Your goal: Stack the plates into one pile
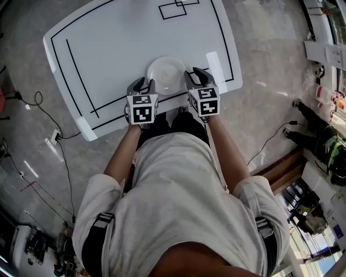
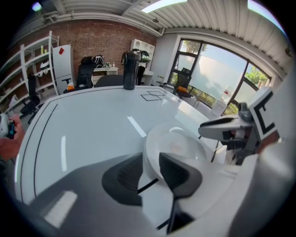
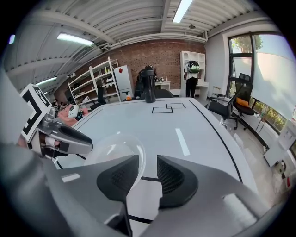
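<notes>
At the bottom of the head view a person in a light shirt holds both arms forward, a gripper in each hand. The left gripper (image 1: 143, 85) has its jaws apart, and its own view shows the left rim of the white plate (image 1: 166, 74) in the gap, not pinched. The right gripper (image 1: 195, 76) is also parted, with the plate's right rim just beside its left jaw and only bare desk (image 1: 124, 43) in the gap. The plate sits near the desk's near edge, between the two grippers. Farther up are taped black rectangles (image 1: 175, 8), and a black flask (image 3: 149, 84) stands at the far end.
</notes>
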